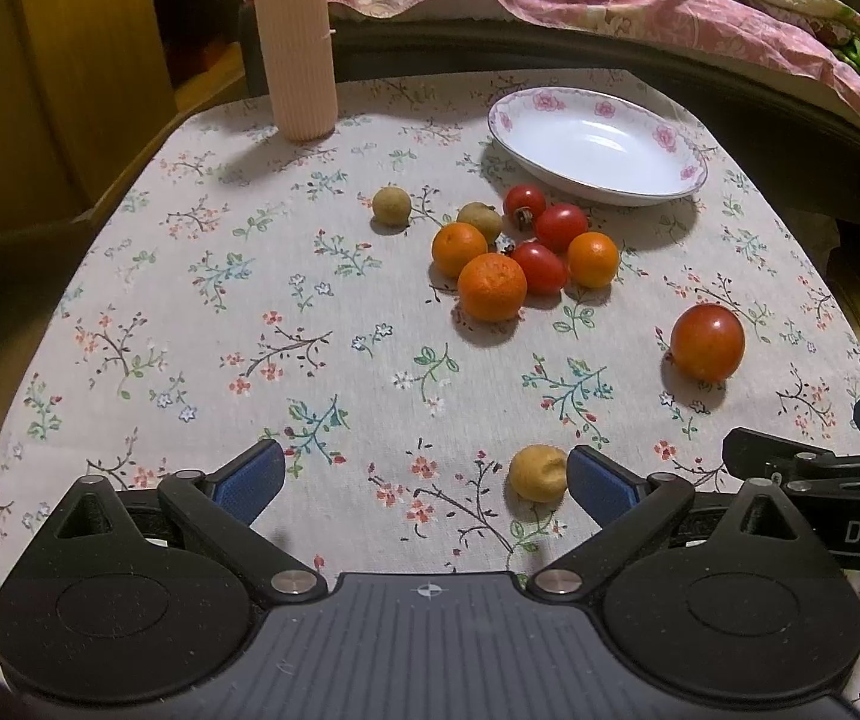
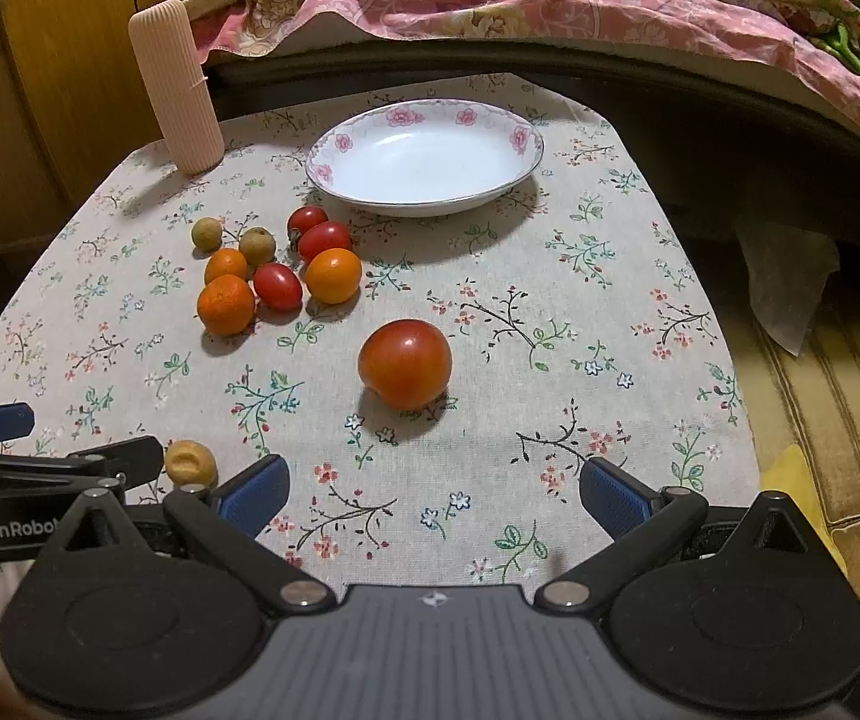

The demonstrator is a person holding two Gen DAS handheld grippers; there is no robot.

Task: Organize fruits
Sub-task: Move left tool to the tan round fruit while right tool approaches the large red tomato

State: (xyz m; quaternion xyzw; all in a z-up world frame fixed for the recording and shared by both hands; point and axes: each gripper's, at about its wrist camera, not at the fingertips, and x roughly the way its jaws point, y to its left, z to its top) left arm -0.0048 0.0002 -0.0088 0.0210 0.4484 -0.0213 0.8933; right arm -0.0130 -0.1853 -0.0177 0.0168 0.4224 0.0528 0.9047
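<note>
covered by floral tablecloth (image 2: 610,312) throughout. at far left, upright ribbed pink cylinder (image 2: 177,87). at far centre, empty flowered plate (image 2: 334,165), likely brittle. left gripper (image 1: 424,477) and right gripper (image 2: 433,492) at near edge, jaws of each spread wide apart, clamped on nothing. alone mid-table, nearest right gripper: large tomato (image 2: 405,364), judged smooth, soft, easily bruised; best taken across widest part, gently. left of plate, clustered and touching: three oranges (image 2: 226,305), judged firm, dimpled skin; three cherry tomatoes (image 2: 277,286), judged slippery, delicate. beside cluster: two longans (image 2: 257,245). just beside left gripper's right finger: dented tan fruit (image 1: 538,473), judged light, thin-shelled.
</note>
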